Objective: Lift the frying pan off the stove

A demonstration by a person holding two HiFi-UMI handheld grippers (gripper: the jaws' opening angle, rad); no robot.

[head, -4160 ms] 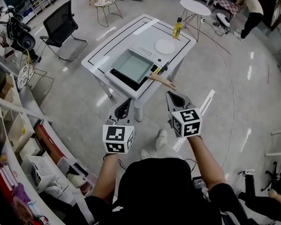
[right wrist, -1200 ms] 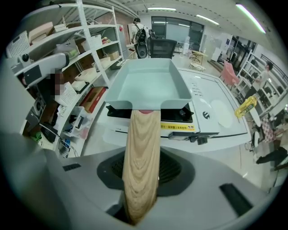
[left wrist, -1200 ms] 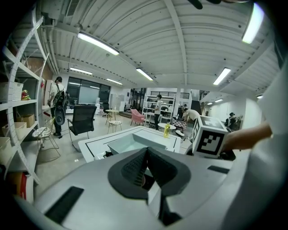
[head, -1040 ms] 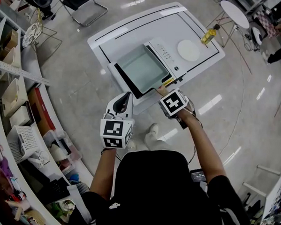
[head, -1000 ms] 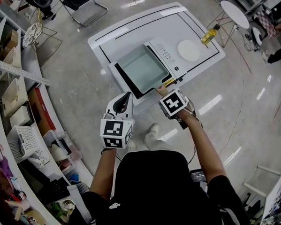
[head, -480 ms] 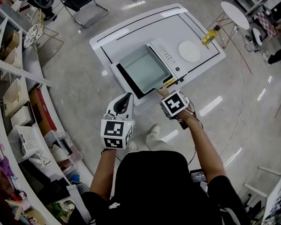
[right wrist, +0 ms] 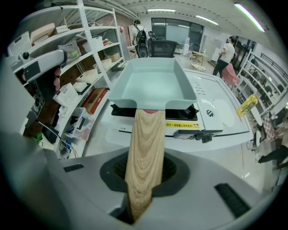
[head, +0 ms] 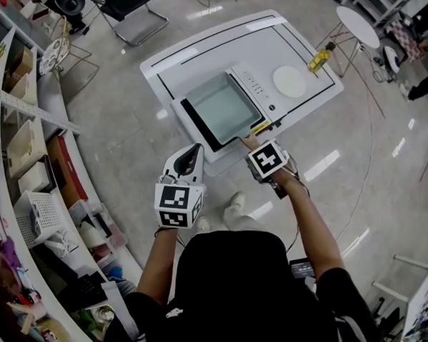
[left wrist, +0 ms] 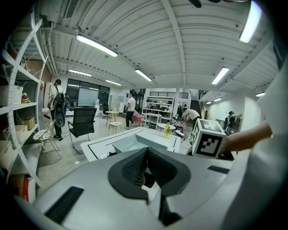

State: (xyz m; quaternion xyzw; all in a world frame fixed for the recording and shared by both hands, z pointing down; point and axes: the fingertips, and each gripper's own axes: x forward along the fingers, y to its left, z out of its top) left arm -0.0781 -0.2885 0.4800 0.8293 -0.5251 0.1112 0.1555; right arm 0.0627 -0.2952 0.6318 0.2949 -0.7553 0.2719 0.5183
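White table [head: 199,48], stove [head: 193,124] with frying pan [head: 221,106], handle [right wrist: 145,148] inside right hand-held gripper [right wrist: 145,177].

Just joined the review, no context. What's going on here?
A person works two handheld grippers at a white table. The right gripper is clamped on the wooden handle of a pale green square frying pan. The pan sits on the stove and looks not yet lifted. The left gripper is held short of the table, jaws together, holding nothing.
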